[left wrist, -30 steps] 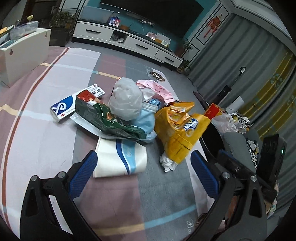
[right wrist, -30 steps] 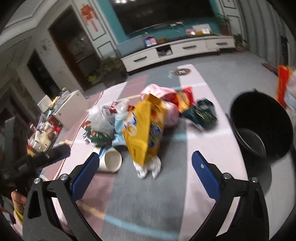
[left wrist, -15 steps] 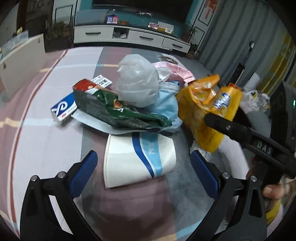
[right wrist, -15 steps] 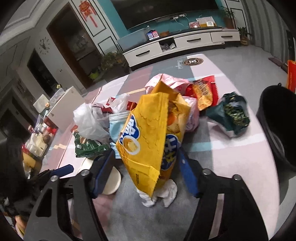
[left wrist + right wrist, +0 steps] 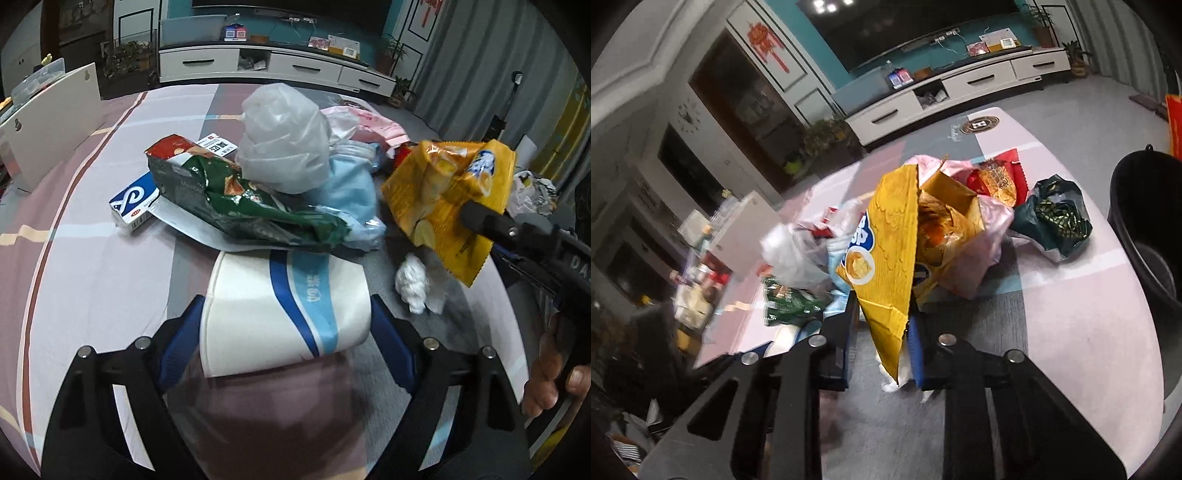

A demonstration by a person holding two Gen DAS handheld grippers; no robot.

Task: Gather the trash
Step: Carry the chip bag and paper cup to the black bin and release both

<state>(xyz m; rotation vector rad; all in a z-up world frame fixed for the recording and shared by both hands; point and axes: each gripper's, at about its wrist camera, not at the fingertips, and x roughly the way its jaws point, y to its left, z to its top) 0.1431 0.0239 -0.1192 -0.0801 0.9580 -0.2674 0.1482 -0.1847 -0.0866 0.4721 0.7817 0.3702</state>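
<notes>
trash is heaped on a striped rug (image 5: 92, 221) in pink, grey and white bands. at the near edge of the heap a white paper cup (image 5: 284, 314) with a blue stripe lies on its side, and it is bracketed by the left gripper (image 5: 286, 332): the blue pads stand at either flank of the cup, the left pad (image 5: 181, 339) at the cup's edge and the right pad (image 5: 391, 343) just beside its other side. the jaws have just been closing from their widest, yet firm pressure on the cup cannot be made out – they are read as still wide, with the cup between them.

a yellow chip bag (image 5: 894, 266) is pinched at its lower end by the right gripper (image 5: 882, 343), whose jaws have just been closing and are now narrow, with the bag's foil clamped between the blue pads. in the left wrist view the same bag (image 5: 454, 199) is seen lifted clear of the rug, held by a black finger, with a hand (image 5: 554, 369) on the grip at the right edge.

behind the cup a green snack bag (image 5: 236, 199) is laid over a blue and white box (image 5: 135, 203), a cloudy plastic bag (image 5: 284, 144) is piled above a pale blue pouch (image 5: 351, 188), and a crumpled white tissue (image 5: 413, 284) lies under the yellow bag. in the right wrist view a red snack packet (image 5: 997, 181) and a dark green bag (image 5: 1056, 218) are seen further back – a black bin (image 5: 1145, 229) stands at the right, apart from the heap.
</notes>
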